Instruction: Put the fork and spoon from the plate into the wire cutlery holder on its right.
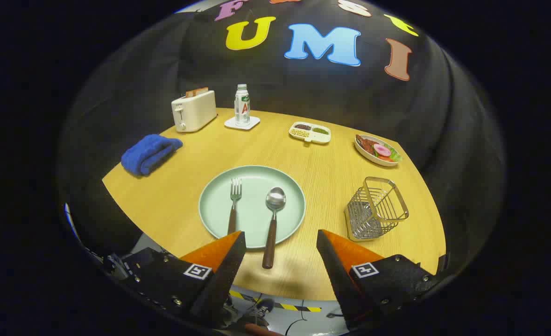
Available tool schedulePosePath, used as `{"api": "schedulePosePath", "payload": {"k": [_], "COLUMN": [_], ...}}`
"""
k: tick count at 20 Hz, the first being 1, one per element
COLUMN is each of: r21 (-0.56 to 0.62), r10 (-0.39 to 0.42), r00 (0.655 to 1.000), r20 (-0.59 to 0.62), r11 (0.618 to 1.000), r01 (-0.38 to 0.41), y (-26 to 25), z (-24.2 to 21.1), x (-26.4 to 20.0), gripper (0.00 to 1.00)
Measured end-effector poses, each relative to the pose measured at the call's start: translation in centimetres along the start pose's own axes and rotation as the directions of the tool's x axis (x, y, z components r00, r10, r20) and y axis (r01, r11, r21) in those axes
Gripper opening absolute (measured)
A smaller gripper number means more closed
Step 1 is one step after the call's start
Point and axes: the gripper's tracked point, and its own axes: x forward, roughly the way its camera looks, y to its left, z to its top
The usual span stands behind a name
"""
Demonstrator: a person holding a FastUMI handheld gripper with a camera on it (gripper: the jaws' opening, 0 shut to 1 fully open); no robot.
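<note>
Spread wide, our gripper straddles the dark-handled steel spoon on the pale green plate; closing off-centre, we'd skid it.

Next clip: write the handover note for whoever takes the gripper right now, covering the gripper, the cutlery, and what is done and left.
Gripper: open, holding nothing, held above the near table edge.
Fork and spoon: both lie on the plate, heads pointing away; the spoon's handle runs off the near rim onto the table, between the fingers.
Wire cutlery holder: upright to the plate's right, nothing in it.
Done: nothing moved yet.
Left: grasp each utensil in turn and drop it into the holder; the spoon looks like the closer first pick.
</note>
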Motion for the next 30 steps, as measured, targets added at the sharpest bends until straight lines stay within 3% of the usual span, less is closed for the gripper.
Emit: {"api": "schedulePosePath", "payload": {"k": [1,3,4,6,8,12,16,24,26,28,30], "r21": [0.018,0.080,0.099,0.110,0.110,0.122,0.055,0.064,0.044,-0.021,-0.093], "r10": [-0.023,-0.085,-0.104,-0.109,-0.103,-0.162,-0.115,-0.110,-0.103,-0.114,-0.086], "r00": [0.992,0.923,0.893,0.864,0.858,0.802,0.812,0.839,0.873,0.928,0.967], "r20": [0.126,0.375,0.439,0.491,0.503,0.575,0.572,0.533,0.477,0.355,0.238], "r11": [1.000,0.995,0.993,0.992,0.992,0.986,0.993,0.994,0.995,0.991,0.989], "r01": [0.021,0.059,0.067,0.063,0.055,0.112,0.102,0.089,0.094,0.130,0.111], "y": [-0.6,-1.3,-1.3,-0.9,-0.6,-1.5,0.0,0.5,0.6,0.0,0.3], "z": [3.3,10.9,12.3,14.4,15.5,17.6,17.3,16.0,14.4,11.2,8.3], "x": [-1.4,-5.0,-6.3,-7.3,-7.6,-9.7,-9.9,-9.4,-7.9,-6.0,-3.9], "gripper": [0.94,0.93,0.93,0.93,0.93,0.93,0.93,0.93,0.93,0.93,0.93]}}
